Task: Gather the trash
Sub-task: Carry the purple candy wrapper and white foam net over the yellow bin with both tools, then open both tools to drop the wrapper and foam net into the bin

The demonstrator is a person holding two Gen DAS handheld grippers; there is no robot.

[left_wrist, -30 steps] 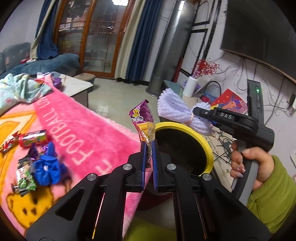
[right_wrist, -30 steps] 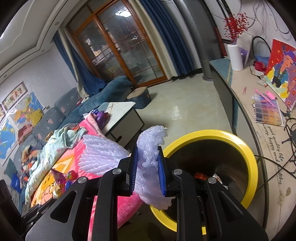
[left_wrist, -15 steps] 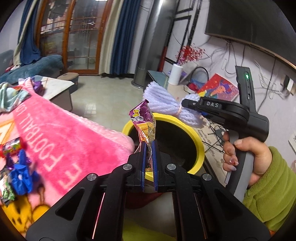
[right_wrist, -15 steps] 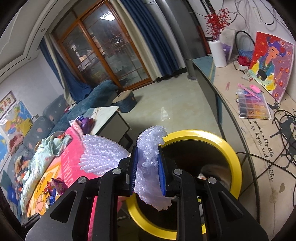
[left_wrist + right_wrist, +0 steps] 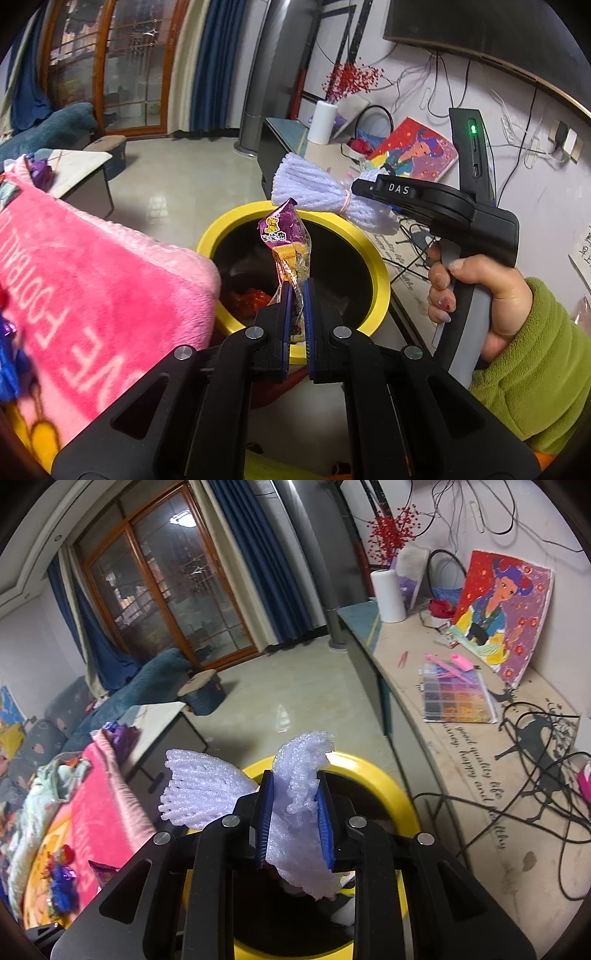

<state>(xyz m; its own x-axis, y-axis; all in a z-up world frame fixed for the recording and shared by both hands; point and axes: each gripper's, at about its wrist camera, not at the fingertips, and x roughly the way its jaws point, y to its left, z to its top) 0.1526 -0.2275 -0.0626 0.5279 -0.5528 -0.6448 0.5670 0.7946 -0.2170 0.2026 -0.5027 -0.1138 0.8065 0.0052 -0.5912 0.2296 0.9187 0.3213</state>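
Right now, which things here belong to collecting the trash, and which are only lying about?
For the job:
- snack wrapper in the left gripper
- white foam net in the right gripper
- yellow-rimmed bin

Lying about:
- painting
- bead box
- paper roll
- pink blanket

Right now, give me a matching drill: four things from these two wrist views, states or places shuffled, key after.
Things:
1. snack wrapper
2. foam net
3. bin
4. pink blanket

States or places:
A. yellow rim, open top, red scrap inside
B. clamped in the right gripper, above the bin
C. pinched in the left gripper, standing upright over the bin
D. draped beside the bin, white letters on it

Pairs: 1-C, 2-B, 3-A, 4-D
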